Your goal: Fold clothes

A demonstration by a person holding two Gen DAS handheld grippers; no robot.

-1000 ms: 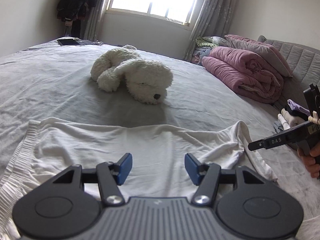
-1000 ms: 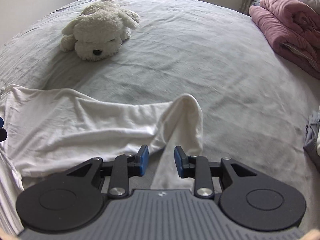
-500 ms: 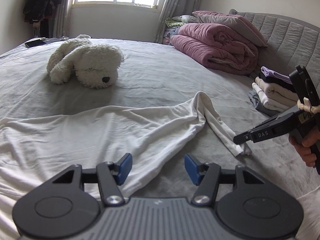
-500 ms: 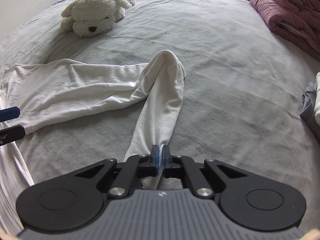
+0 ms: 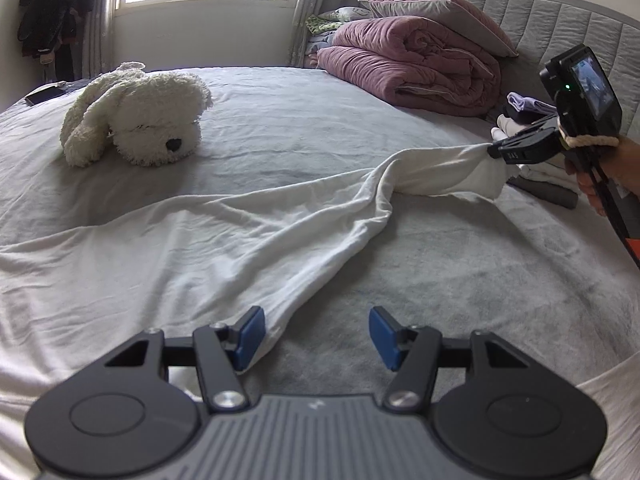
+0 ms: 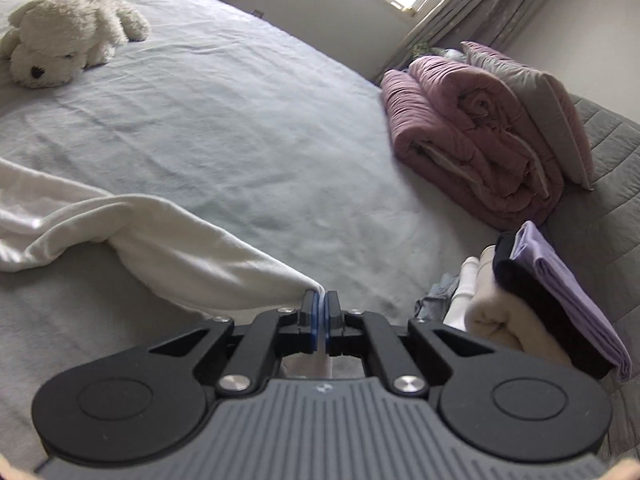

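bedding first: grey bed [image 5: 460, 280] fills both views, with a rolled pink quilt [image 5: 416, 68] at the far right by the headboard and a white plush dog [image 5: 136, 120] at the far left. across the near half lies the white garment [image 5: 192, 240], body spread flat at the left, one sleeve drawn out to the right.

a second ago that sleeve lay slack on the sheet and the right gripper [image 6: 321, 316] hung over it with its fingers parted; half a second ago they had closed on the cuff. now the pinched sleeve is lifted clear of the bed and pulled toward the right, so the cloth runs taut from the shoulder. judging by that, the sleeve is being straightened or carried for a fold, though which way it will go is not settled.

left gripper [image 5: 316, 338] hovers low over the garment's near edge, fingers spread wide, holding nothing; one blue pad may touch the hem, but the angle is poor.

only the left view shows the whole garment and the person's hand [image 5: 600, 172] on the right tool. only the right view shows the pinch itself and, clearly, the stack of folded clothes [image 6: 532, 300] at the near right.
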